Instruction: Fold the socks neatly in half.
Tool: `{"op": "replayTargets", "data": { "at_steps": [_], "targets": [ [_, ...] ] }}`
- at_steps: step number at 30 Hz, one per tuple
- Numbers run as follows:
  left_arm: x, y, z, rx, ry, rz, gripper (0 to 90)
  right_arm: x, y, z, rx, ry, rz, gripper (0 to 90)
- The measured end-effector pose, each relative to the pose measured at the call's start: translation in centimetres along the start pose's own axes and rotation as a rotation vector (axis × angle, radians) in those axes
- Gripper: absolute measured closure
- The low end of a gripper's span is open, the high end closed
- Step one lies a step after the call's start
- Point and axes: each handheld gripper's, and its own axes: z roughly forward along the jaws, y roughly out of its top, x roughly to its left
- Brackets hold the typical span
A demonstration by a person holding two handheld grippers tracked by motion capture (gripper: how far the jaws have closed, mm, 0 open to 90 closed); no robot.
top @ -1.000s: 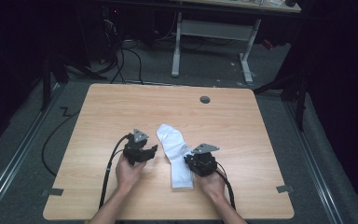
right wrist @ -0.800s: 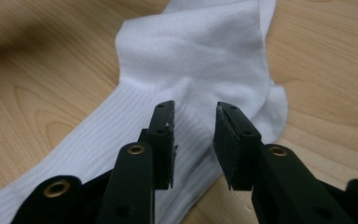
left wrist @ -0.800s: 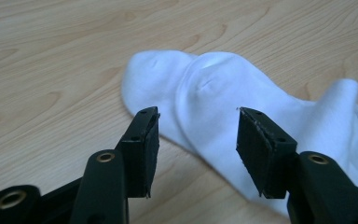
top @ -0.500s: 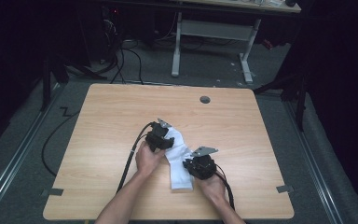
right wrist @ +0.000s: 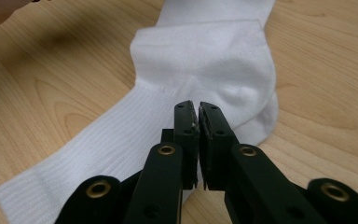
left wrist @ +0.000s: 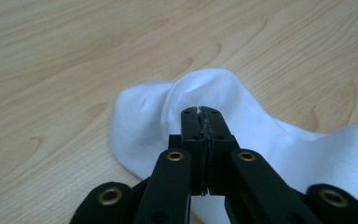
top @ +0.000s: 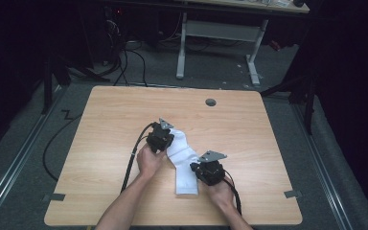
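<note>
A white sock (top: 184,154) lies bent on the wooden table (top: 115,120), toe end far, ribbed cuff near. My left gripper (top: 171,142) is at the far end of the sock. In the left gripper view my left gripper (left wrist: 199,112) is shut on a raised fold of the sock (left wrist: 144,116). My right gripper (top: 195,167) sits at the sock's right edge near its middle. Its jaws have just been closing. In the right gripper view my right gripper (right wrist: 196,110) pinches puckered fabric of the sock (right wrist: 205,56) near the heel, with only a thin slit between the jaws.
A round grommet hole (top: 211,102) sits near the table's far edge. A black cable (top: 133,160) trails from the left gripper toward the near edge. Tape marks (top: 292,194) lie at the near corners. Beyond the table stand another desk's white legs (top: 182,48).
The left hand moved right and away from the person onto the sock's far end, and its jaws closed on the fabric. The right gripper stayed at the sock's middle and its jaws narrowed.
</note>
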Motion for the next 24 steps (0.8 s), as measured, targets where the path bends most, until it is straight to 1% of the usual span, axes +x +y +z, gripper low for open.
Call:
{"op": "replayTargets", "data": {
  "at_steps": [2, 4, 6, 7, 8, 9, 10, 11, 12, 14, 16, 17, 19, 20, 21, 22, 23, 24],
  "targets": [
    [0.2, 0.2, -0.3, -0.017, 0.006, -0.014, 89.1, -0.1, 0.0, -0.5, -0.016, 0.002, 0.007, 86.2],
    [0.4, 0.5, -0.4, -0.024, 0.017, -0.009, 89.1, -0.1, 0.0, -1.0, -0.021, 0.008, 0.012, 86.1],
    [0.5, 0.7, -0.3, -0.022, 0.031, -0.010, 89.1, -0.1, -0.1, -1.3, -0.020, 0.022, 0.016, 85.9],
    [0.6, 0.7, -0.1, -0.020, 0.040, -0.018, 89.1, -0.1, -0.1, -1.3, -0.012, 0.025, 0.020, 85.6],
    [0.6, 0.7, -0.1, -0.020, 0.040, -0.018, 89.1, -0.1, -0.2, -1.2, -0.005, 0.022, 0.017, 85.2],
    [0.7, 0.4, 0.4, 0.008, 0.055, -0.018, 89.1, -0.2, -0.4, -1.1, 0.006, 0.019, 0.019, 84.6],
    [0.7, 0.4, 0.4, 0.008, 0.055, -0.018, 89.1, -0.2, -0.4, -1.1, 0.006, 0.019, 0.019, 84.6],
    [0.7, -0.1, 1.0, 0.032, 0.074, -0.012, 89.0, -0.2, -0.6, -0.7, 0.024, 0.017, 0.023, 83.9],
    [0.7, -0.3, 1.2, 0.040, 0.077, -0.015, 88.8, -0.3, -0.7, -0.6, 0.030, 0.015, 0.020, 83.4],
    [0.9, -0.7, 1.6, 0.049, 0.075, -0.037, 88.5, -0.3, -0.8, -0.4, 0.042, 0.020, 0.025, 80.7],
    [1.1, -0.9, 1.8, 0.060, 0.062, -0.056, 87.6, -0.4, -0.9, -0.3, 0.045, 0.029, 0.032, 76.8],
    [1.2, -1.0, 1.8, 0.059, 0.061, -0.059, 86.1, -0.4, -0.9, -0.4, 0.037, 0.032, 0.036, 75.5],
    [1.2, -0.9, 1.6, 0.055, 0.051, -0.062, 80.4, -0.7, -0.8, -0.7, 0.009, 0.032, 0.051, 74.2],
    [1.2, -0.9, 1.6, 0.055, 0.051, -0.062, 78.0, -0.7, -0.8, -0.7, 0.009, 0.032, 0.051, 74.2],
    [1.2, -0.9, 1.3, 0.052, 0.041, -0.054, 76.0, -1.1, -0.6, -1.0, -0.017, 0.017, 0.072, 72.7],
    [1.2, -0.9, 1.3, 0.052, 0.041, -0.054, 74.9, -1.1, -0.6, -1.0, -0.017, 0.017, 0.072, 72.7],
    [1.0, -0.9, 1.0, 0.045, 0.040, -0.046, 74.1, -1.5, -0.4, -1.1, -0.032, -0.013, 0.091, 72.0],
    [1.0, -0.9, 0.7, 0.037, 0.041, -0.042, 73.7, -1.8, -0.3, -0.9, -0.032, -0.030, 0.103, 71.5]
  ]
}}
